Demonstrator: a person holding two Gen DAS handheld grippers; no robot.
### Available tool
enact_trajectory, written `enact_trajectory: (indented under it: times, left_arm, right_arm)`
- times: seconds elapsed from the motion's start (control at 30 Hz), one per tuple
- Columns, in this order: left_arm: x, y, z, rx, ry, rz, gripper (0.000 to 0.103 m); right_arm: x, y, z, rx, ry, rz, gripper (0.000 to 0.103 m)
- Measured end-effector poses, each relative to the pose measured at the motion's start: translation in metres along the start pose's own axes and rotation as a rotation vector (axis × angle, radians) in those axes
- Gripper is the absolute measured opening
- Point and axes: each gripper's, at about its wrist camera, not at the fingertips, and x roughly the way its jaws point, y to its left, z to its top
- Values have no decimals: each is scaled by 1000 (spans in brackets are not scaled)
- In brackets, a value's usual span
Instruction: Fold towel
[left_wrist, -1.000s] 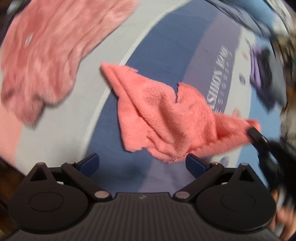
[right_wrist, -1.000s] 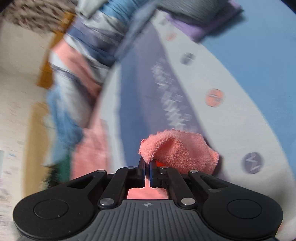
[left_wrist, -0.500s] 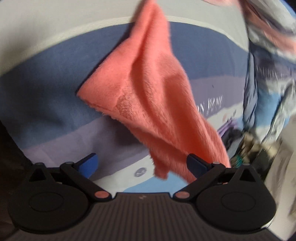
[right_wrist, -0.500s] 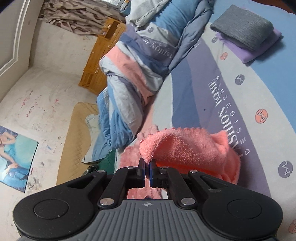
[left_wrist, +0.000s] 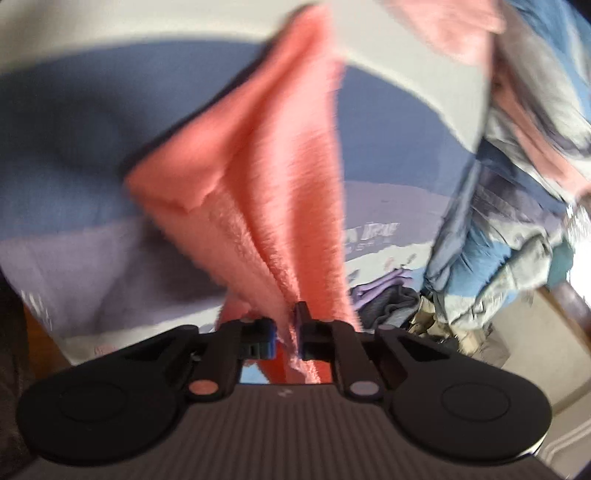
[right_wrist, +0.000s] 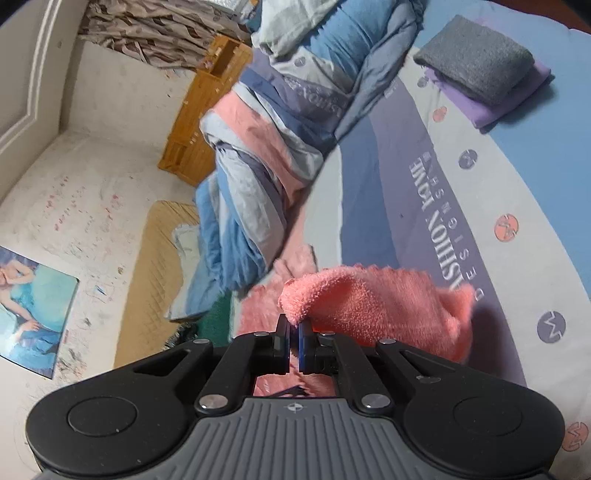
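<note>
A salmon-pink fluffy towel (left_wrist: 266, 177) hangs stretched above the bed, blurred by motion in the left wrist view. My left gripper (left_wrist: 287, 330) is shut on one bunched end of it, with cloth squeezed between the blue pads. In the right wrist view the same towel (right_wrist: 373, 310) drapes over to the right of my right gripper (right_wrist: 294, 334), which is shut on its rolled edge. The towel's lower part is hidden behind both gripper bodies.
The bed sheet (right_wrist: 461, 155) is grey, blue and purple with printed letters. A rumpled duvet (right_wrist: 280, 129) lies along the far side. Folded grey and purple cloths (right_wrist: 480, 70) sit at the back right. Another pink towel (right_wrist: 266, 306) lies underneath. A wooden cabinet (right_wrist: 199, 122) stands by the wall.
My left gripper went from wide open to shut on the towel's hanging end. The right gripper kept its hold and lifted the towel higher over the bed.
</note>
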Motion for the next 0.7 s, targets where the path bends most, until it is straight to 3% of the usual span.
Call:
enact_trajectory:
  times: [0.17, 0.27, 0.47, 0.6, 0.7]
  left_arm:
    - [-32, -106, 2, 271, -85, -3, 9]
    - [-27, -187, -7, 494, -141, 61, 8]
    - [-19, -340, -71, 928, -270, 81, 5]
    - [-22, -390, -132, 1203, -403, 68, 5]
    - [-8, -385, -160, 1351, -476, 142, 5]
  right_arm:
    - [1, 10, 25, -6, -48, 42, 4]
    - [13, 18, 54, -33, -82, 38, 4]
    - [32, 64, 127, -219, -199, 50, 4]
    - [25, 104, 154, -419, -278, 43, 4]
    - [29, 97, 146, -503, -257, -48, 4]
